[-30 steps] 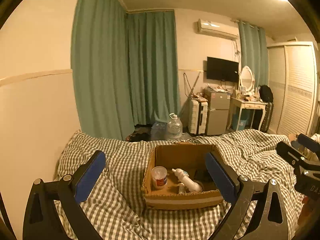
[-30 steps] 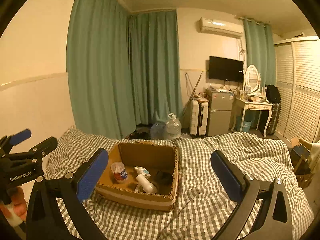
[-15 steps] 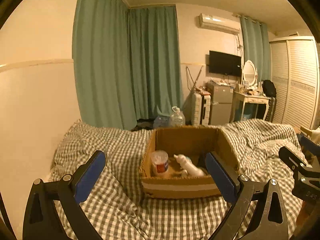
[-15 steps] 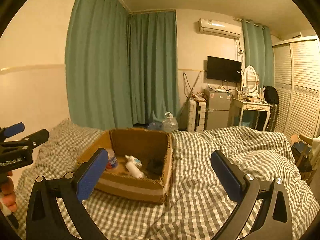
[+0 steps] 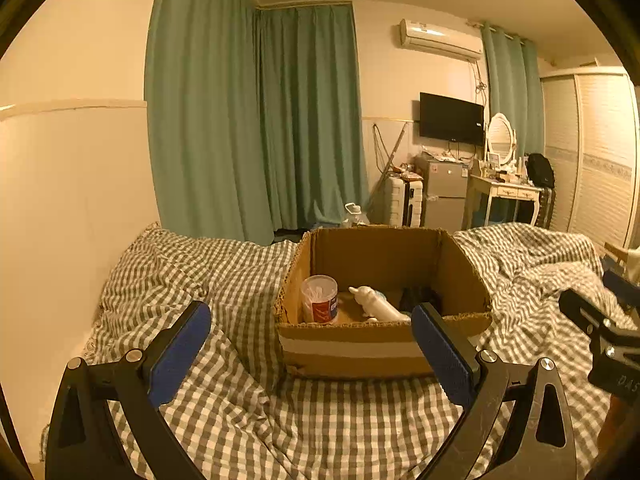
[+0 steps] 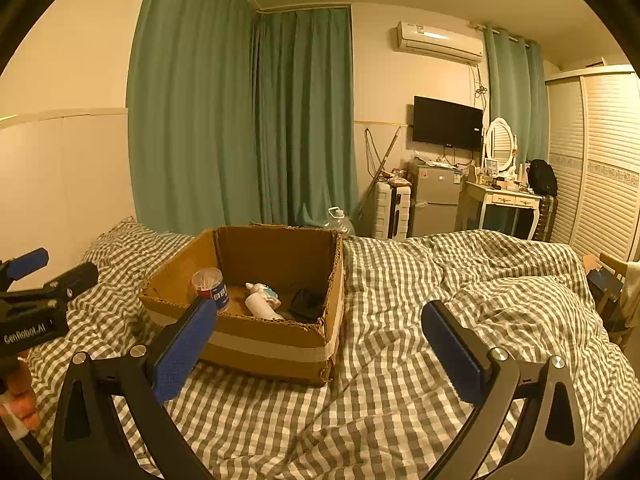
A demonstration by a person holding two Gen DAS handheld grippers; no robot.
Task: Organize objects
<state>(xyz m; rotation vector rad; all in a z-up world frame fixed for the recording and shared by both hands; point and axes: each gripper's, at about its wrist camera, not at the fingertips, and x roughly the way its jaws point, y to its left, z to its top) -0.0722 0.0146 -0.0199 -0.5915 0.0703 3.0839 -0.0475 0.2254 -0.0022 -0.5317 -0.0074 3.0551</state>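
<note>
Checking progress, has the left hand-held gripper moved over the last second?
Yes. The left hand-held gripper has come lower and nearer the cardboard box, which now looms larger and hides the water jug behind it.

An open brown cardboard box with a pale tape band across its near wall sits on the grey-and-white checked bedcover, toward the bed's far edge by the green curtains. Inside, at the box's left wall, a clear round plastic tub of cotton swabs with a red-and-blue label stands upright. Just right of it a white plastic bottle lies tilted on its side. A dark, shapeless item rests near the right wall; what it is cannot be told.
</note>
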